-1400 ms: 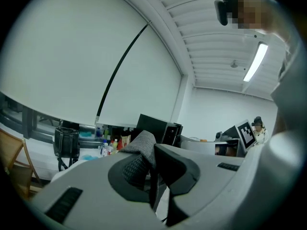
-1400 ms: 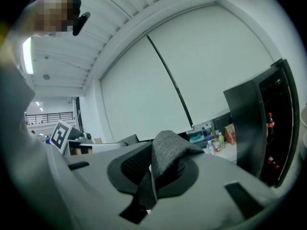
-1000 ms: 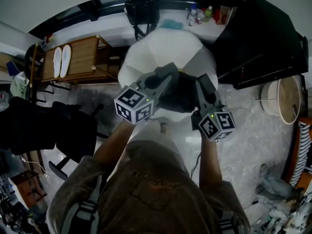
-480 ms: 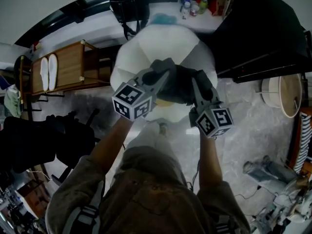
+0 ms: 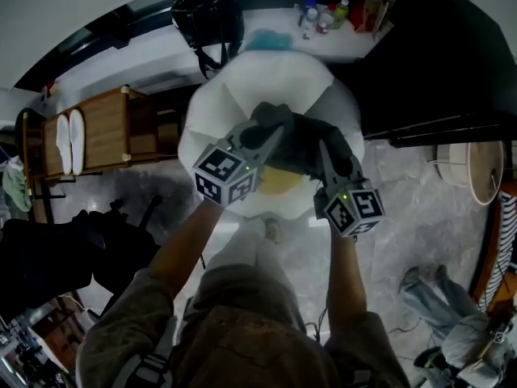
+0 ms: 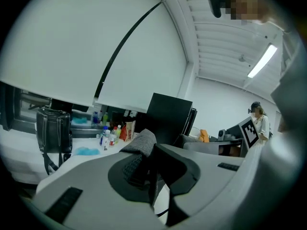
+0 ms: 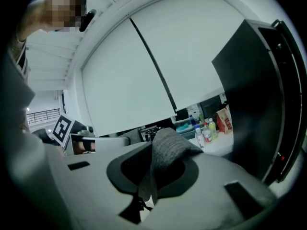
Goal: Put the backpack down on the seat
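In the head view a dark backpack (image 5: 300, 142) hangs between my two grippers, just above a round white seat (image 5: 242, 95). My left gripper (image 5: 269, 129) is shut on a grey fabric strap (image 6: 140, 146) of the backpack. From the other side my right gripper (image 5: 325, 150) is also shut on a grey strap (image 7: 168, 150). Both marker cubes sit near the seat's front edge. A yellowish patch (image 5: 279, 181) shows below the backpack; I cannot tell what it is or whether the backpack touches the seat.
Behind the seat a white counter (image 5: 161, 51) carries a black handbag (image 5: 206, 18), a blue cloth (image 5: 266, 39) and bottles (image 5: 319, 16). A wooden rack (image 5: 105, 128) with white slippers stands left, a black cabinet (image 5: 436, 63) right, a black chair (image 5: 81, 241) near left.
The grippers and backpack have shifted slightly forward over the white seat, and the view has moved with them. Both grips on the straps are unchanged.
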Demonstrator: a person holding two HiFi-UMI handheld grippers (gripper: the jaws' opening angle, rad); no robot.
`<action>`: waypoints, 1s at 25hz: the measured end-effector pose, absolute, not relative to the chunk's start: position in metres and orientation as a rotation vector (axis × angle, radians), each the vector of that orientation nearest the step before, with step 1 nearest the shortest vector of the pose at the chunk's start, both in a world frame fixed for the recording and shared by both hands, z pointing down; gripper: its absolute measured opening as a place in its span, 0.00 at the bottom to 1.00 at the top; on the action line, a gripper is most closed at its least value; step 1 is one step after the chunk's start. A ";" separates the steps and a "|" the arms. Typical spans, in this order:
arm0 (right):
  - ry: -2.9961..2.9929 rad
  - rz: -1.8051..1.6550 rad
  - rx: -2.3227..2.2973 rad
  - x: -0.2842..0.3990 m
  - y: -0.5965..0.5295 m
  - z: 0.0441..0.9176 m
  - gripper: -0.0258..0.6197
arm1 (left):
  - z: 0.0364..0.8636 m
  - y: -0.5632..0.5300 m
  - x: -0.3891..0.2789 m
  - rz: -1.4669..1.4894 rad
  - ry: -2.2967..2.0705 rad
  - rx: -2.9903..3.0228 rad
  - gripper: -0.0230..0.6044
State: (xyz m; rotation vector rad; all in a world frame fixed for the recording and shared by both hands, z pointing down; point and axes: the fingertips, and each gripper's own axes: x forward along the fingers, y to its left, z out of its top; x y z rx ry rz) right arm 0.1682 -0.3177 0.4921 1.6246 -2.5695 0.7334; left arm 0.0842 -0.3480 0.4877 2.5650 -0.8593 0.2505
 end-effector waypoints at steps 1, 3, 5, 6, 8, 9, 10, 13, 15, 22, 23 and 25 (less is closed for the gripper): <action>-2.565 0.738 1.626 0.167 -0.321 0.497 0.09 | 0.492 -0.352 0.084 0.251 -0.861 2.559 0.09; -2.556 0.748 1.627 0.166 -0.328 0.505 0.09 | 0.502 -0.358 0.083 0.256 -0.862 2.546 0.09; -2.547 0.762 1.627 0.164 -0.331 0.514 0.09 | 0.511 -0.362 0.082 0.263 -0.860 2.536 0.09; -2.543 0.770 1.627 0.164 -0.332 0.519 0.09 | 0.515 -0.363 0.080 0.266 -0.860 2.532 0.09; -2.537 0.786 1.631 0.161 -0.333 0.526 0.09 | 0.523 -0.364 0.077 0.268 -0.859 2.532 0.09; -2.535 0.793 1.634 0.160 -0.335 0.528 0.09 | 0.527 -0.365 0.076 0.268 -0.857 2.533 0.09; -2.536 0.800 1.639 0.159 -0.336 0.530 0.09 | 0.529 -0.366 0.075 0.267 -0.854 2.535 0.09; -2.542 0.817 1.654 0.157 -0.342 0.535 0.09 | 0.536 -0.368 0.075 0.261 -0.845 2.537 0.09; -2.541 0.818 1.662 0.156 -0.344 0.539 0.09 | 0.541 -0.369 0.075 0.270 -0.841 2.536 0.09; -2.517 0.824 1.682 0.154 -0.350 0.558 0.09 | 0.560 -0.371 0.075 0.305 -0.826 2.536 0.09; -2.514 0.828 1.681 0.153 -0.350 0.562 0.09 | 0.564 -0.371 0.076 0.308 -0.826 2.537 0.09; -2.507 0.834 1.677 0.152 -0.351 0.571 0.09 | 0.571 -0.372 0.079 0.310 -0.826 2.535 0.09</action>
